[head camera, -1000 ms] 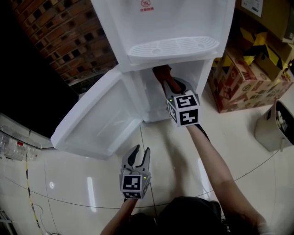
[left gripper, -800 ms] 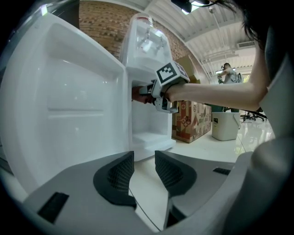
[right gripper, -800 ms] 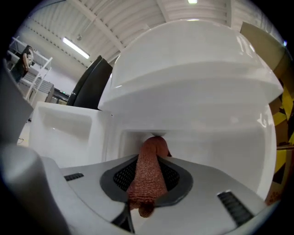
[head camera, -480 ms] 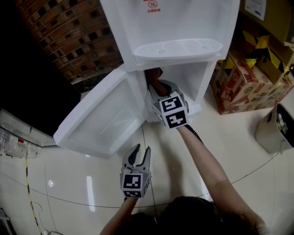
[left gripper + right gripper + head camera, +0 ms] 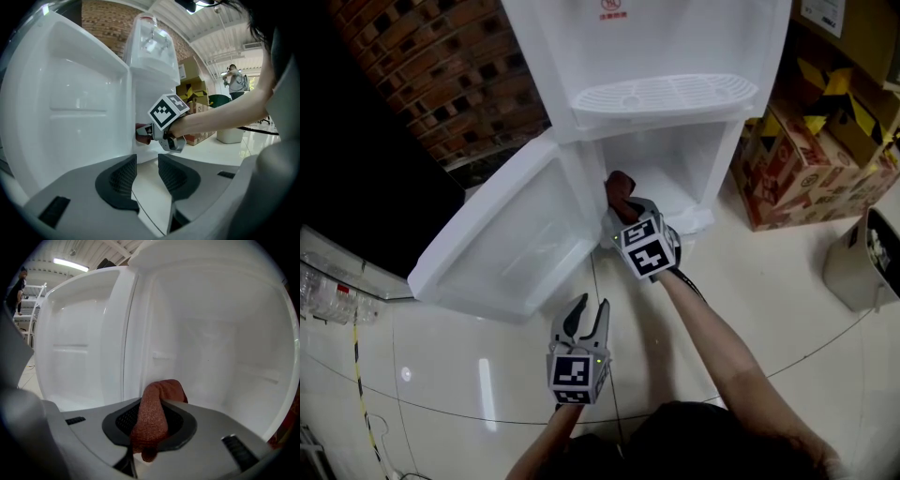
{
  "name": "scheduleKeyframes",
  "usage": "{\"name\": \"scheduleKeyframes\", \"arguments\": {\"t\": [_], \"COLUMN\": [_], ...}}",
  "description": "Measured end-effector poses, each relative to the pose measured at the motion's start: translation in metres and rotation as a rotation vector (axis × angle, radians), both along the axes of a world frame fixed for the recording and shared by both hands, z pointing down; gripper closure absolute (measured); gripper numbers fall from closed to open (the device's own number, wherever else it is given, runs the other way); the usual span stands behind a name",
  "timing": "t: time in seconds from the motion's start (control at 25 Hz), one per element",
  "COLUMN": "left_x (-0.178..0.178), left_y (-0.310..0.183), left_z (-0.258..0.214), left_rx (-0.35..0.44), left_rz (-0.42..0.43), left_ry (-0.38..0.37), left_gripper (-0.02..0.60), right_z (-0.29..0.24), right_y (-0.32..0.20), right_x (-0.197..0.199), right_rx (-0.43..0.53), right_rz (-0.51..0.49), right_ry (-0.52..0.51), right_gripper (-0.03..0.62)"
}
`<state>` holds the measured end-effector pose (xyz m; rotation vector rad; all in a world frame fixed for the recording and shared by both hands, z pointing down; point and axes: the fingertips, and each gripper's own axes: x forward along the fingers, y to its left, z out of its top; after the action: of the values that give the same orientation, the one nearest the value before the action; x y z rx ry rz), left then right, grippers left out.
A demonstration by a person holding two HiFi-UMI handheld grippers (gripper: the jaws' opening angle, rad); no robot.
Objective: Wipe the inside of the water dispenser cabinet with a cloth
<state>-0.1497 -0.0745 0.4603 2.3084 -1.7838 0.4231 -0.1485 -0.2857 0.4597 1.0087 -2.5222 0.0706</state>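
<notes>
The white water dispenser stands with its lower cabinet open and its door swung out to the left. My right gripper is shut on a reddish-brown cloth at the cabinet's front left corner. In the right gripper view the cloth bulges from between the jaws, facing the white inner walls. My left gripper hangs open over the floor below the door, holding nothing. In the left gripper view my left gripper faces the right gripper and the cloth.
Cardboard boxes stand to the right of the dispenser, with a beige bin further right. A brick wall is behind on the left. Glossy tiled floor lies around. A person stands far off.
My right gripper with the cloth has drawn back out of the cabinet's depth toward its front left edge and lower. The left gripper has stayed put.
</notes>
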Motion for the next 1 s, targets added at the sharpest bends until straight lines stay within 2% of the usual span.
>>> {"name": "scheduleKeyframes", "arguments": {"t": [0.24,0.36,0.56,0.72,0.92,1.0], "left_x": [-0.007,-0.011,-0.022,-0.033,-0.021,-0.017], "left_y": [0.003,0.005,0.006,0.013,-0.002,-0.001], "left_z": [0.009,0.01,0.007,0.005,-0.002,-0.002], "left_rx": [-0.008,-0.023,-0.042,-0.064,-0.066,-0.075], "left_rz": [-0.012,-0.011,-0.017,-0.026,-0.041,-0.017], "left_ry": [-0.009,-0.023,-0.035,-0.036,0.024,0.006], "left_gripper": [0.46,0.46,0.46,0.46,0.46,0.46], "right_z": [0.027,0.016,-0.053,-0.112,-0.133,-0.131], "right_y": [0.005,-0.002,-0.039,-0.062,-0.085,-0.088], "right_x": [0.001,0.004,0.016,0.019,0.016,0.01], "right_rx": [-0.042,-0.01,0.118,0.222,0.293,0.316], "right_rz": [-0.027,-0.022,0.043,0.059,0.061,0.028], "right_ry": [0.054,0.047,-0.09,-0.182,-0.26,-0.265], "right_gripper": [0.511,0.511,0.511,0.512,0.512,0.511]}}
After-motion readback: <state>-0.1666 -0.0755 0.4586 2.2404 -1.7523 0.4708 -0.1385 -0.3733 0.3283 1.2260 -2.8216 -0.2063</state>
